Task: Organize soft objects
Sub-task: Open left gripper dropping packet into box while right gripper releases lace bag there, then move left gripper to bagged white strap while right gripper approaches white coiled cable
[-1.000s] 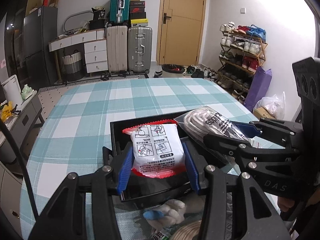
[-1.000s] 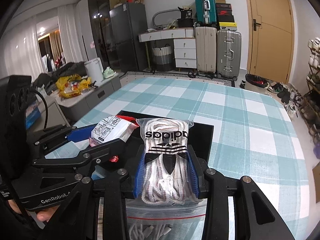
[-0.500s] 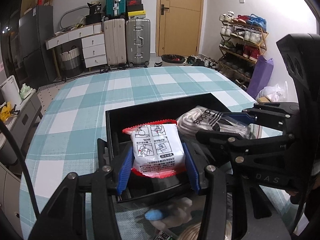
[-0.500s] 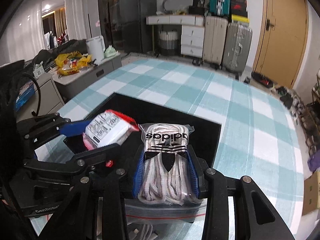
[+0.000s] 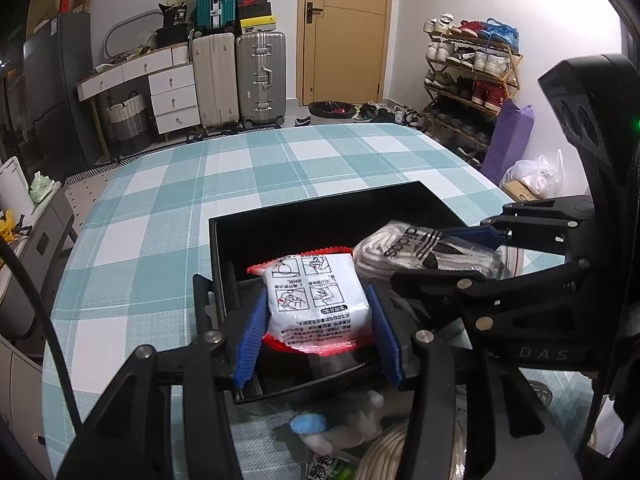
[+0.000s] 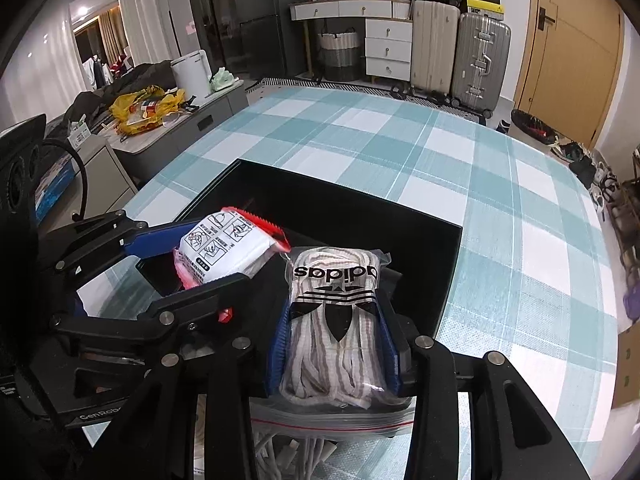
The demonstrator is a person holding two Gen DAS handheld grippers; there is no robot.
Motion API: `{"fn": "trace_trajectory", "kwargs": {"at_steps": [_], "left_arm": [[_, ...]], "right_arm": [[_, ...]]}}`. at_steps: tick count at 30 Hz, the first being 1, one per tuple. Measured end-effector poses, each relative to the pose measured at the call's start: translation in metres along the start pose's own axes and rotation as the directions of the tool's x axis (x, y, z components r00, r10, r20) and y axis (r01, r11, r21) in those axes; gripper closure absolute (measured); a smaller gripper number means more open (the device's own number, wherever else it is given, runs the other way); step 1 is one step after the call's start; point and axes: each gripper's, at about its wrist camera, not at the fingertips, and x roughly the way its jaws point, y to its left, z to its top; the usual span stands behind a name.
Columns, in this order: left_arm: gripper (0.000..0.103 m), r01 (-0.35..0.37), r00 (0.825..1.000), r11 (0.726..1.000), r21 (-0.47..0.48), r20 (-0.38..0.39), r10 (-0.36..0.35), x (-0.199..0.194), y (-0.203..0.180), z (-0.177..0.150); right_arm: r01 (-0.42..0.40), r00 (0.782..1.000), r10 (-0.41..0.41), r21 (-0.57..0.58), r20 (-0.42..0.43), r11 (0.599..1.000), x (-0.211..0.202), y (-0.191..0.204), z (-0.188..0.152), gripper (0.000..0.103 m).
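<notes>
Left wrist: left gripper (image 5: pixel 318 322) fingers clamp packet (image 5: pixel 316 306) over tray (image 5: pixel 224 248) | right gripper (image 6: pixel 336 340) fingers opening around laces bag (image 6: pixel 334 320)

The clear bag of white laces (image 6: pixel 334 312) has "adidas" printed in black with the trefoil logo under it; it reads upside down in the right wrist view and sideways in the left one (image 5: pixel 424 250). The white packet with the red edge (image 5: pixel 316 300) carries four little instruction drawings and lines of Chinese print, too small to make out. The right gripper (image 5: pixel 432 258) body shows the letters "DAS", and the left gripper (image 6: pixel 208 256) body shows "GenRobo", cut off. A dark box on the drawer unit (image 5: pixel 175 16) has a "36" on it. A green label at the bottom edge (image 5: pixel 326 470) has Chinese characters.
</notes>
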Motion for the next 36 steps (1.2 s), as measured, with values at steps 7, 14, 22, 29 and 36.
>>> {"fn": "trace_trajectory", "kwargs": {"at_steps": [7,14,22,29,36], "left_arm": [[0.027,0.010,0.999,1.000,-0.003,0.031,-0.010,-0.012,-0.001,0.001],[0.000,-0.022,0.993,1.000,0.022,0.117,0.019,-0.044,-0.004,-0.006],[0.000,-0.027,0.991,0.997,-0.066,0.133,0.036,-0.066,0.011,-0.027],[0.000,-0.070,0.988,0.992,-0.105,0.132,0.084,-0.079,0.019,-0.046],[0.000,-0.091,0.985,0.991,-0.094,0.140,0.103,-0.086,0.014,-0.057]], "right_arm": [[0.133,0.980,-0.129,-0.019,0.148,0.991,-0.031,0.000,-0.007,0.034],[0.090,0.977,-0.103,0.077,0.187,0.993,-0.065,-0.015,-0.031,0.004],[0.013,0.978,-0.034,0.099,0.207,0.995,-0.084,0.000,-0.064,0.001],[0.013,0.974,-0.023,0.046,0.226,0.999,-0.093,0.015,-0.079,0.001],[0.024,0.973,-0.030,0.026,0.227,0.999,-0.098,0.019,-0.087,0.001]]}}
